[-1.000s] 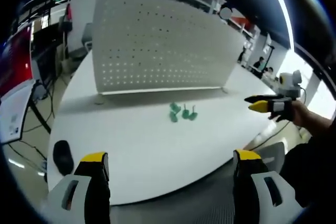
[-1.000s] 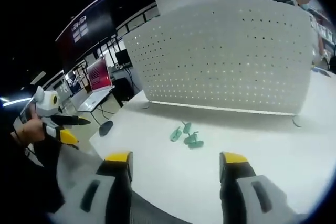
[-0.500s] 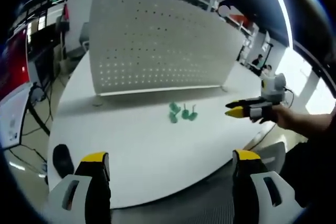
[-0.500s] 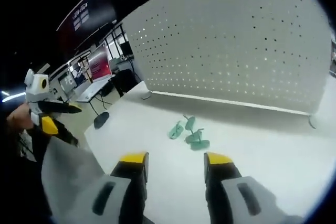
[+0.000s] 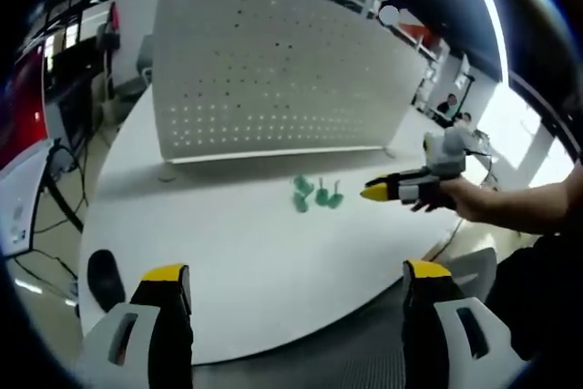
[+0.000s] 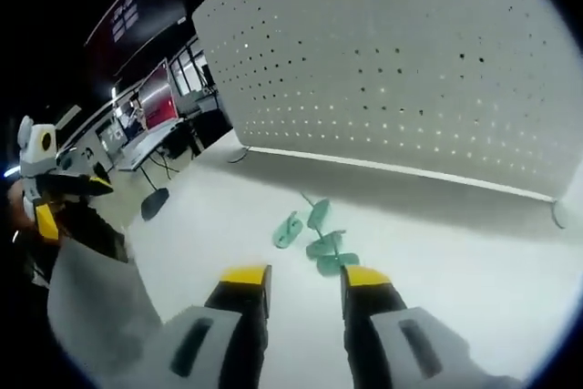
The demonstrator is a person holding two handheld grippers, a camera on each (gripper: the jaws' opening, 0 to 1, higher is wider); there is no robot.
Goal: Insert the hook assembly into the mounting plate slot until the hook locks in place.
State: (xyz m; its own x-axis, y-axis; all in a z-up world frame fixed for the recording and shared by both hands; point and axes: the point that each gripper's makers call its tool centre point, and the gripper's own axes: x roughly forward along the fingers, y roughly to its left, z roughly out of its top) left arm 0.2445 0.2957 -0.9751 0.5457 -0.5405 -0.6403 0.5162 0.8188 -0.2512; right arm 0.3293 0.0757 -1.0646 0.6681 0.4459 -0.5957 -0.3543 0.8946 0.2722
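White tabletop (image 5: 237, 252) carries our green hooks (image 6: 314, 236), clustered before the upright pegboard (image 6: 410, 70) standing at twelve o'clock. We judge this the approach: next, one hook must be picked out. Our right gripper (image 6: 297, 281) hovers just short of them, jaws narrowed, empty. Our left gripper (image 5: 296, 281) hangs back, jaws wide, holding nothing.

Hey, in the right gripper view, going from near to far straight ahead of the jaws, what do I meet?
Right gripper's yellow-tipped jaws, narrowly apart → small green plastic hooks clustered on the white table → bare white tabletop → upright white perforated pegboard panel.
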